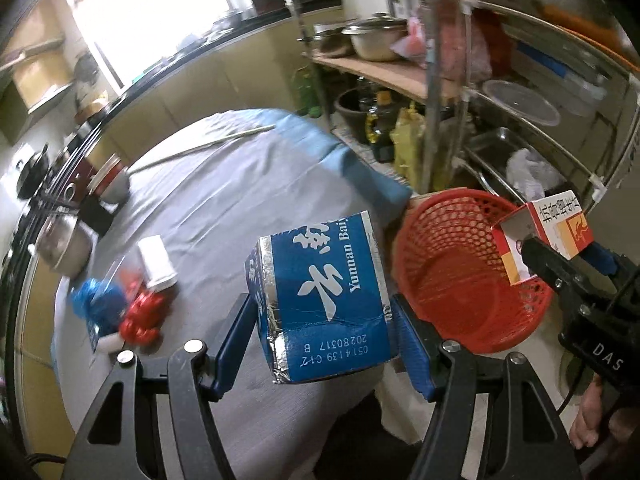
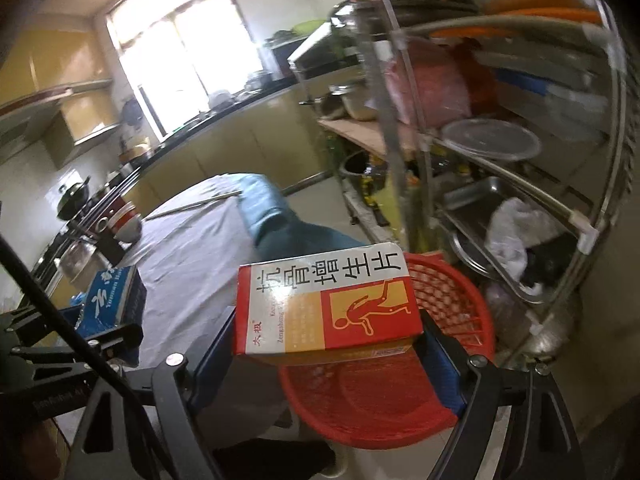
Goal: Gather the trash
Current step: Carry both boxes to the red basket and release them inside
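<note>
The left gripper (image 1: pixel 324 328) has its jaws clamped on a blue carton (image 1: pixel 320 304) with silver foil edges, holding it by two opposite sides in the air above the near edge of a table (image 1: pixel 224 208) covered in grey cloth. The right gripper (image 2: pixel 324 344) has its jaws closed on a red, white and orange medicine box (image 2: pixel 320 304), gripped by its two short ends and held directly over the open mouth of a red mesh basket (image 2: pixel 452 296). The basket stands just off the table's right edge, at the foot of a metal shelf rack (image 2: pixel 520 184) loaded with pans and lids. In the left wrist view the basket (image 1: pixel 460 272) lies to the right of the blue carton, with the medicine box (image 1: pixel 540 240) hanging above its far rim. Near the table's left edge lie a blue and red plastic wrapper (image 1: pixel 120 308) and a small white box (image 1: pixel 158 264); a bowl (image 1: pixel 114 186) sits near the far left corner, with a thin stick (image 1: pixel 208 144) lying towards the far edge
</note>
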